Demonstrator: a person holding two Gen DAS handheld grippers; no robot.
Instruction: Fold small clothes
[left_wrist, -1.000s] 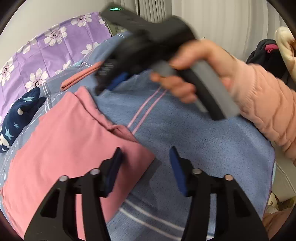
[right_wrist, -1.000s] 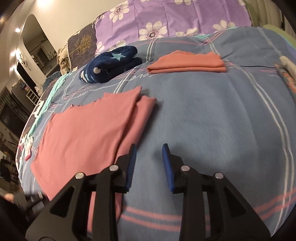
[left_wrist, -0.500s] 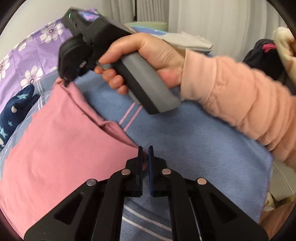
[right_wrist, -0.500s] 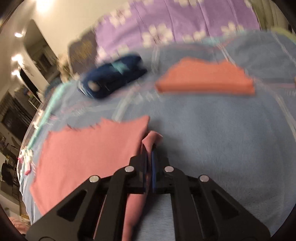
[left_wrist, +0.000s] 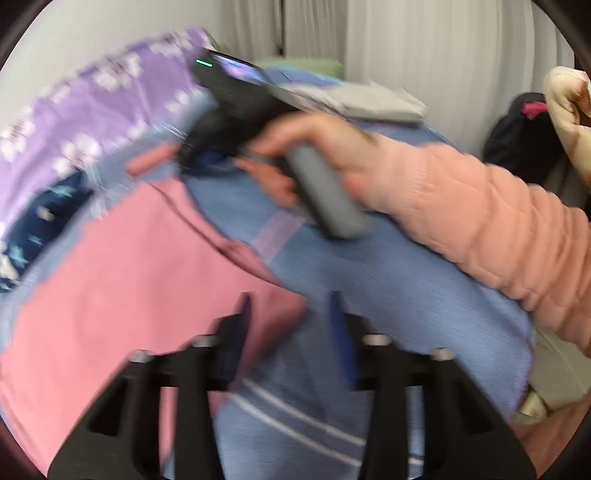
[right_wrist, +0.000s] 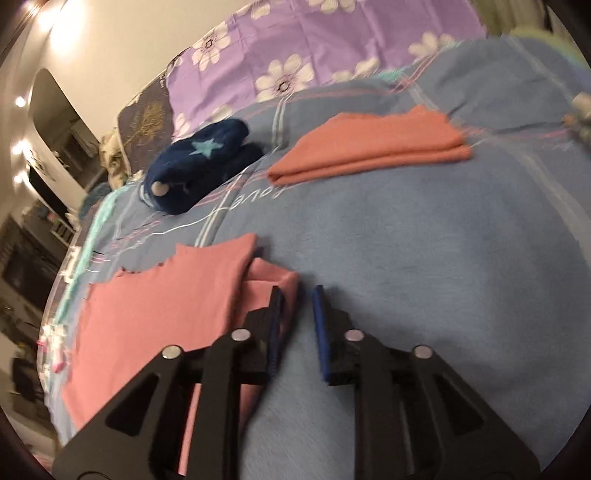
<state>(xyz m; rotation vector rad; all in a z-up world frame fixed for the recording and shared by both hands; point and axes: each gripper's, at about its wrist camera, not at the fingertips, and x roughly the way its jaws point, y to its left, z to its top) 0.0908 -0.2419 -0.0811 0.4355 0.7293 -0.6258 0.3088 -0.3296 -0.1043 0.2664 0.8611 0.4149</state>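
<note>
Nearest the left gripper (left_wrist: 291, 325), its two blue-padded fingers stand apart with nothing between them. The left finger overlaps a corner of the pink garment (left_wrist: 122, 295), which lies flat and spreads away to the gripper's left; the right finger hangs over bare blue blanket (left_wrist: 388, 280). Whether the pads touch the cloth cannot be told through the motion blur. Just beyond the fingertips a folded edge of the pink garment runs diagonally away. Farther ahead, a hand (left_wrist: 332, 155) in a peach quilted sleeve (left_wrist: 491, 221) grips the grey handle of the right gripper (left_wrist: 207, 158), whose tip sits at the far corner of the pink garment.

From the right wrist view, the right gripper (right_wrist: 295, 314) also has its fingers spread, holding nothing. Its left finger lies over the doubled edge of the pink garment (right_wrist: 159, 314), which stretches to the gripper's left; its right finger is over the blue blanket (right_wrist: 443, 258). Well ahead and slightly left sits a navy bundle with stars (right_wrist: 199, 162). Ahead and to the right of that lies a folded orange-pink cloth (right_wrist: 373, 144), apart from the navy bundle. Farthest off is a purple sheet with white flowers (right_wrist: 332, 40).
</note>
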